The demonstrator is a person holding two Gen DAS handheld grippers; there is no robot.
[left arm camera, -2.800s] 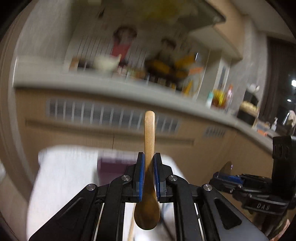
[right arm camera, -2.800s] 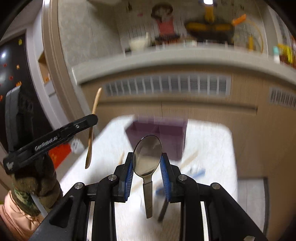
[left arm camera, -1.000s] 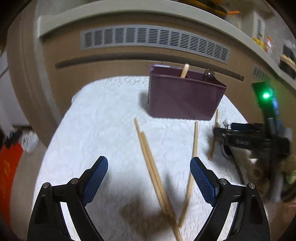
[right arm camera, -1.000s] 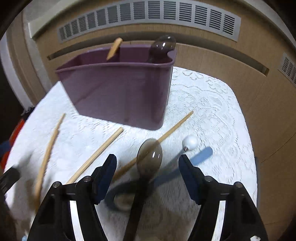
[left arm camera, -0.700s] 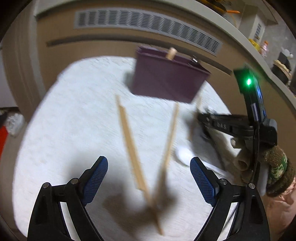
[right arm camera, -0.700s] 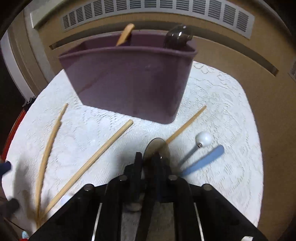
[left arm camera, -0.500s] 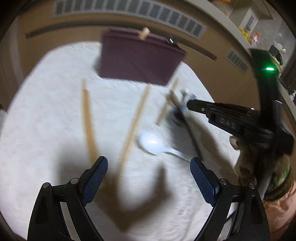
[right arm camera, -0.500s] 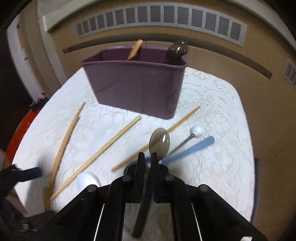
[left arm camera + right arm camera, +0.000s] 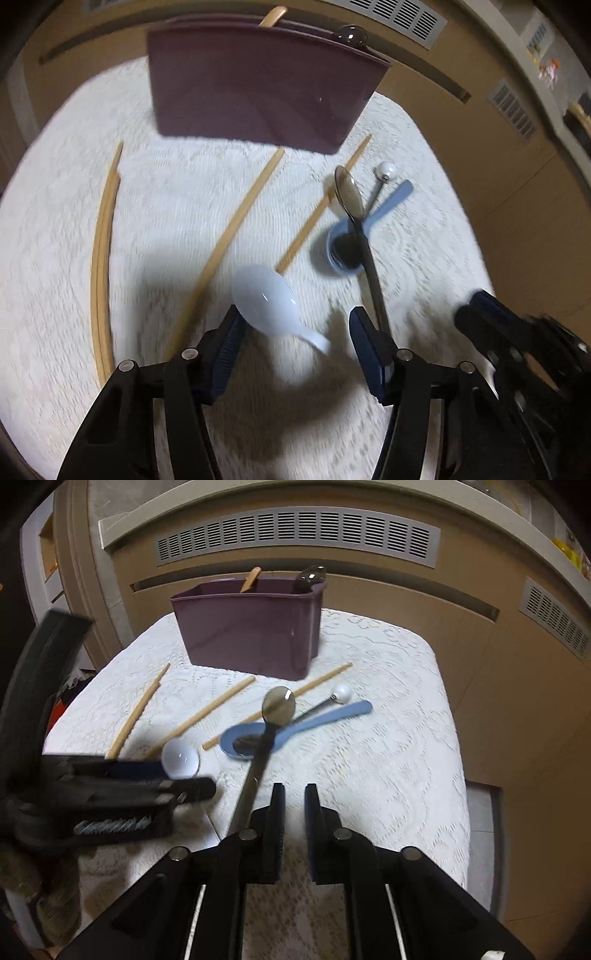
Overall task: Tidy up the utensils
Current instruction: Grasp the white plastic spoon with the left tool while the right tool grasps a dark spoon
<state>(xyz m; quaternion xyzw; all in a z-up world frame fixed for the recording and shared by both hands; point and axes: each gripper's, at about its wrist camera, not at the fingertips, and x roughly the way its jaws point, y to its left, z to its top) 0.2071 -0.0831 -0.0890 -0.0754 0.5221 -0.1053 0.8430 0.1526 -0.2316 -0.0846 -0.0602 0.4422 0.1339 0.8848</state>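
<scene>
A purple bin (image 9: 251, 635) stands at the far side of a surface covered by a white lace cloth (image 9: 388, 760); a wooden handle (image 9: 251, 579) and a dark spoon bowl (image 9: 312, 574) rise above its rim. In front of it lie several wooden chopsticks (image 9: 236, 225), a blue spoon (image 9: 295, 727), a thin metal stick with a white ball end (image 9: 341, 693) and a metal spoon (image 9: 277, 709), whose handle crosses the bowl of the blue spoon. The left gripper (image 9: 295, 332) is half open and its fingers (image 9: 231, 339) have just been closing; the white spoon (image 9: 266, 299) lies between them, its bowl close against the left finger, with a clear gap to the right finger. Whether either pad presses on it cannot be told through the blur. The right gripper (image 9: 294, 801) has its fingers (image 9: 277, 805) set narrowly apart after just opening slightly, with nothing but cloth showing between them; the metal spoon's handle runs down just outside the left finger, and whether it touches that finger cannot be told. A gloved hand (image 9: 44, 897) carries the left gripper at the left edge of the right wrist view.
</scene>
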